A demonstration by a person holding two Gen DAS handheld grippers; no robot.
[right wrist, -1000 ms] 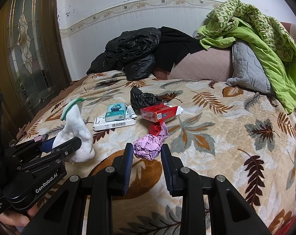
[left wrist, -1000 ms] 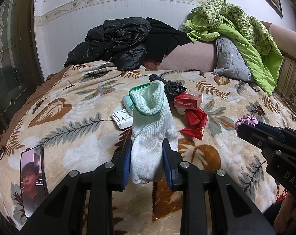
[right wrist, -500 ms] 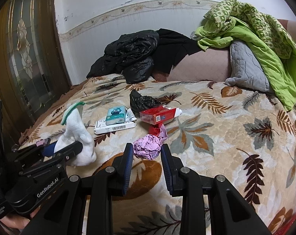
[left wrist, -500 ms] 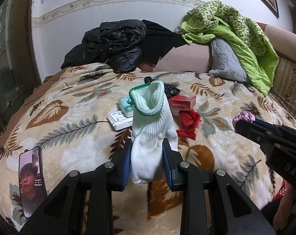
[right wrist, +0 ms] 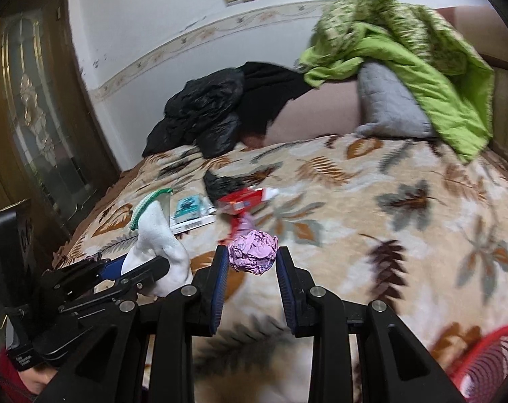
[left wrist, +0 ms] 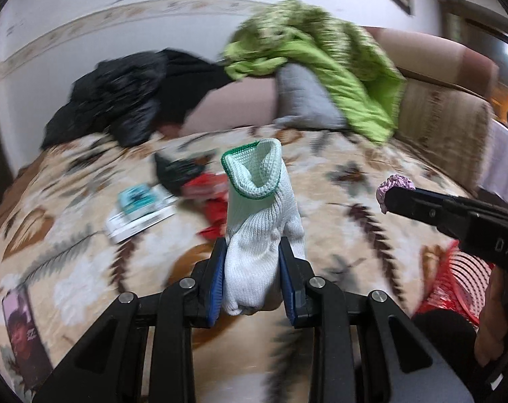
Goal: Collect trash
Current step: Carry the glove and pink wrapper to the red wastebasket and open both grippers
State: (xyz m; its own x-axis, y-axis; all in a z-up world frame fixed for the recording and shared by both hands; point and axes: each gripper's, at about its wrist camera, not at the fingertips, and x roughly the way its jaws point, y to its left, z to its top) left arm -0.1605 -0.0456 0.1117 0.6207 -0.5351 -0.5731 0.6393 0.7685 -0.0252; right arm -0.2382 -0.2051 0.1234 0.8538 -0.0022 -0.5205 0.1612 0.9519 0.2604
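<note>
While the left gripper (left wrist: 252,278) stays clamped on the white knit glove (left wrist: 260,221) and the right gripper (right wrist: 252,275) on the pink foil wad (right wrist: 253,251), both should hold firm, releasing only over the red basket (right wrist: 485,362) at five o'clock.

Black jacket (right wrist: 203,110), green quilt (right wrist: 415,53) and grey pillow (right wrist: 388,104) heaped behind leaf-print blanket (right wrist: 405,208)
</note>
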